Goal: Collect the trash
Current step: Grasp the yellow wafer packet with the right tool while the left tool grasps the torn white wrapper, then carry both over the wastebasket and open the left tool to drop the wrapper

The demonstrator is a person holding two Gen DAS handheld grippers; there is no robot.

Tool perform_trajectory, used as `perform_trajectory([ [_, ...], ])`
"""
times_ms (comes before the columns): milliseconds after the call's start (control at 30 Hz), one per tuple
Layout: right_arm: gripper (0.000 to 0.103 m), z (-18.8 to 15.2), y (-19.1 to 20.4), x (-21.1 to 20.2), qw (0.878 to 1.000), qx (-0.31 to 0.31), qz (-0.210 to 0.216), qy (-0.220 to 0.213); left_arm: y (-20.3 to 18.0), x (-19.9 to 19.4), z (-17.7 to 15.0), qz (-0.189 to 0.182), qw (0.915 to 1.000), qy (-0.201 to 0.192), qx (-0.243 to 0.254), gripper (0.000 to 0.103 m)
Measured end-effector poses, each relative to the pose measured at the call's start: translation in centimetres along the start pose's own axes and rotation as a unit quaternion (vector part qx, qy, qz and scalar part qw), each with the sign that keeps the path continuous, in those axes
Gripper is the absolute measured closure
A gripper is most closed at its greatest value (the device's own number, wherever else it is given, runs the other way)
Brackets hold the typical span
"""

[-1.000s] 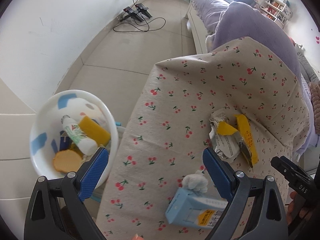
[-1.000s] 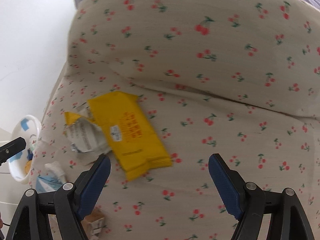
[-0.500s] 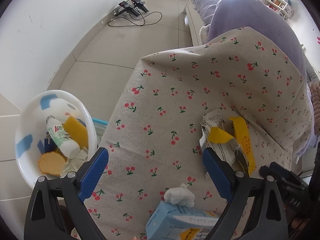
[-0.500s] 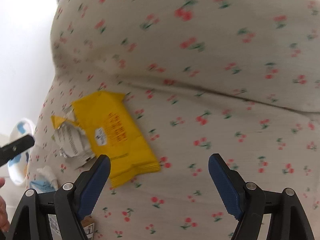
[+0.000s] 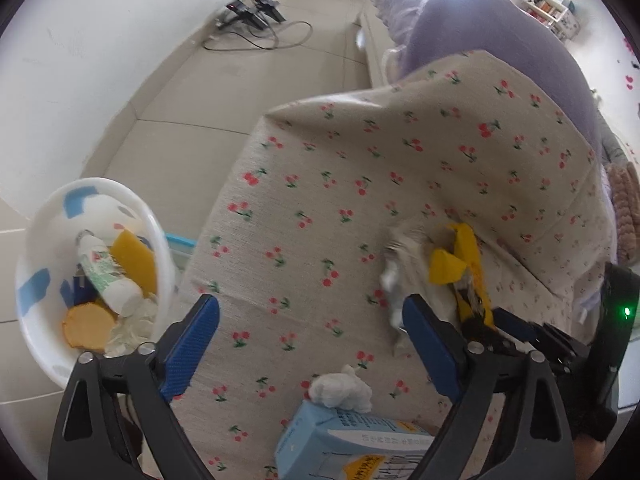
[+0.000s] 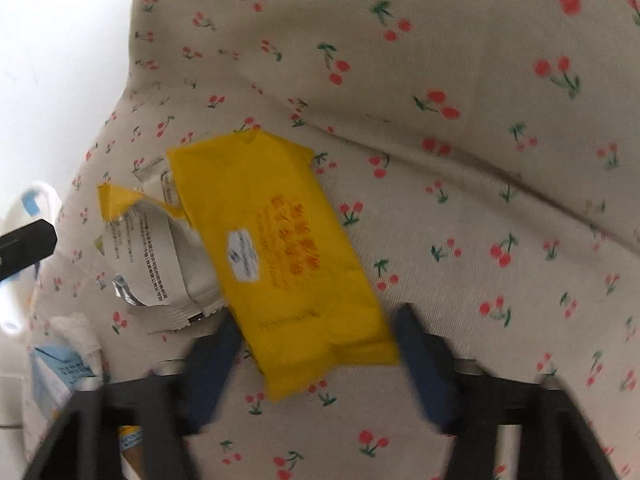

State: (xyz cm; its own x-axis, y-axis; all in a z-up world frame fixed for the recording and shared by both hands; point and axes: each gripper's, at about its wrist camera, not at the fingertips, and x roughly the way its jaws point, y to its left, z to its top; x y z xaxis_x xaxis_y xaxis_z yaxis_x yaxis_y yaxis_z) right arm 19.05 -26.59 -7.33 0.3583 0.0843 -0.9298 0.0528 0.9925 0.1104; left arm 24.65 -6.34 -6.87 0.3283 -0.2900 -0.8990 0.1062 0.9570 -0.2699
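Note:
A yellow packet (image 6: 280, 240) lies on the cherry-print cloth (image 6: 460, 200), overlapping a torn silver wrapper (image 6: 160, 264). My right gripper (image 6: 316, 344) straddles the packet's near end. Its jaws are closing, and blur hides whether the pads press on it. In the left wrist view the packet (image 5: 468, 248) and wrapper (image 5: 396, 280) lie at the right. My left gripper (image 5: 310, 308) hovers over bare cloth, its wide jaws closing slightly on nothing. A tissue wad (image 5: 340, 386) and a blue carton (image 5: 344, 444) lie near its base. The white bin (image 5: 36, 248) stands to the left.
The bin holds a bottle (image 5: 108, 276), a yellow block and an orange disc. The tiled floor (image 5: 280, 72) carries cables and a power strip (image 5: 252, 16) by the wall. A purple blanket (image 5: 480, 24) lies beyond the cloth. The left gripper's tip (image 6: 24, 244) enters the right wrist view.
My right gripper has dropped toward the yellow packet and its jaws have narrowed around the packet's near end. The left gripper has drifted slightly over the cloth, and the carton now sits closer under it.

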Motion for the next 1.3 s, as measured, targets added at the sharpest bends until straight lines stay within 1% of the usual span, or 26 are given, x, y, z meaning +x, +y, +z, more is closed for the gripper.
perform_trajectory([
  [33, 0.051, 0.0, -0.2, -0.1, 1.0, 0.005, 0.003, -0.001, -0.2, 0.2, -0.1, -0.007, 0.9999, 0.006, 0.002, 0.018],
  [67, 0.052, 0.0, -0.6, -0.2, 1.0, 0.012, 0.005, -0.001, -0.3, 0.3, -0.1, -0.013, 0.9998, 0.012, 0.004, 0.023],
  [100, 0.054, -0.1, -1.0, -0.5, 1.0, 0.019, 0.005, -0.003, -0.5, 0.6, -0.2, -0.023, 0.9996, 0.018, 0.005, 0.026],
  [133, 0.056, -0.2, -1.5, -0.9, 1.0, 0.024, 0.004, -0.008, -0.7, 0.7, -0.3, -0.03, 0.9993, 0.022, 0.006, 0.026],
  [200, 0.057, -0.5, -2.6, -2.0, 0.999, 0.032, 0.002, -0.02, -1.2, 0.9, -0.4, -0.045, 0.9986, 0.025, 0.009, 0.031],
  [400, 0.057, -1.7, -5.0, -4.5, 0.998, 0.056, -0.001, -0.039, -3.9, 1.7, -0.8, -0.079, 0.996, 0.032, 0.025, 0.038],
  [500, 0.057, -2.1, -6.0, -5.0, 0.997, 0.065, -0.005, -0.043, -5.1, 2.7, -1.1, -0.09, 0.9947, 0.043, 0.026, 0.042],
  [567, 0.057, -2.5, -6.5, -5.4, 0.997, 0.07, -0.005, -0.043, -5.6, 3.4, -1.2, -0.087, 0.9947, 0.048, 0.027, 0.046],
  [633, 0.056, -2.6, -6.8, -5.9, 0.996, 0.072, -0.003, -0.044, -5.9, 4.0, -1.3, -0.079, 0.9952, 0.051, 0.025, 0.053],
  [667, 0.056, -2.7, -7.0, -6.1, 0.996, 0.071, -0.002, -0.043, -6.0, 4.4, -1.3, -0.074, 0.9955, 0.054, 0.024, 0.061],
  [733, 0.056, -2.9, -7.0, -6.2, 0.997, 0.068, -0.001, -0.043, -6.3, 4.5, -1.3, -0.063, 0.9967, 0.044, 0.025, 0.07],
  [767, 0.056, -3.1, -7.3, -6.4, 0.997, 0.068, -0.001, -0.043, -6.3, 4.5, -1.4, -0.06, 0.9968, 0.045, 0.026, 0.079],
  [800, 0.056, -3.2, -7.3, -6.4, 0.997, 0.067, 0.0, -0.042, -6.3, 4.6, -1.5, -0.061, 0.9968, 0.045, 0.026, 0.084],
  [867, 0.056, -3.2, -7.5, -6.4, 0.997, 0.067, 0.002, -0.041, -6.2, 4.3, -1.6, -0.067, 0.9966, 0.041, 0.022, 0.087],
  [967, 0.057, -2.9, -6.7, -6.3, 0.997, 0.068, 0.007, -0.046, -5.8, 3.3, -1.5, -0.079, 0.996, 0.034, 0.023, 0.092],
  [1067, 0.057, -2.5, -5.9, -6.4, 0.996, 0.065, 0.013, -0.052, -5.5, 1.8, -1.6, -0.086, 0.9957, 0.022, 0.027, 0.093],
  [1167, 0.057, -2.3, -5.0, -6.6, 0.996, 0.06, 0.017, -0.057, -4.4, 0.3, -1.1, -0.087, 0.9958, 0.006, 0.027, 0.093],
  [1300, 0.056, -2.0, -3.4, -6.9, 0.996, 0.053, 0.026, -0.065, -2.7, -1.9, -1.3, -0.091, 0.9957, -0.013, 0.015, 0.094],
])
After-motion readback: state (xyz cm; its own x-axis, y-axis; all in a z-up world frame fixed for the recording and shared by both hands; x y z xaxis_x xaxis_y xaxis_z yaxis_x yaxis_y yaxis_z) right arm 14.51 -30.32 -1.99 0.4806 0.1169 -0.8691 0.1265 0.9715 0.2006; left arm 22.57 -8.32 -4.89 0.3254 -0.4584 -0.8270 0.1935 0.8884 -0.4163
